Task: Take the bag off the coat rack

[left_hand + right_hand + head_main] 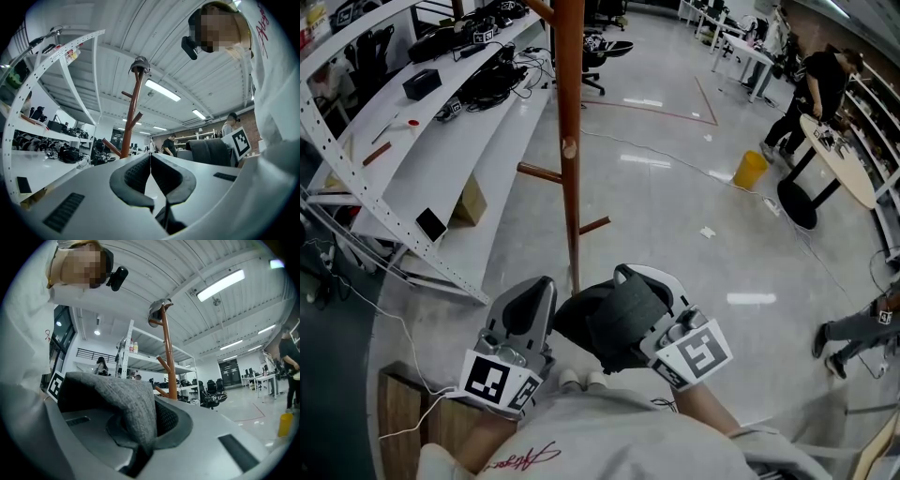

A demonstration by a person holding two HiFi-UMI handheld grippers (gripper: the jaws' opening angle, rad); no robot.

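right gripper view shows the right claw (152, 427) closed hard on a fold of the grey felt bag (117, 399). The cloth is pinched between the pads and bulges up and to the left of the jaws, over the claw's body.

head view, lower centre, shows the same. The bag (614, 323) sits bunched in the right claw (628, 281), with the left claw (534, 295) just beside it to the left. In the left gripper view the left claw (150, 173) has its pads together with nothing between them.

beyond both claws the wooden coat rack (570, 141) stands upright, its pole running from the bag towards the top of the frame. the lowest pegs stand apart from the bag as far as i can see. from the right gripper view the coat rack (168, 362) lies ahead and a little right of the cloth, with a cap (157, 310) on its top.

i judge the bag already free of the pegs. the right hand alone carries it, so the coming move is to draw it away from the pole.
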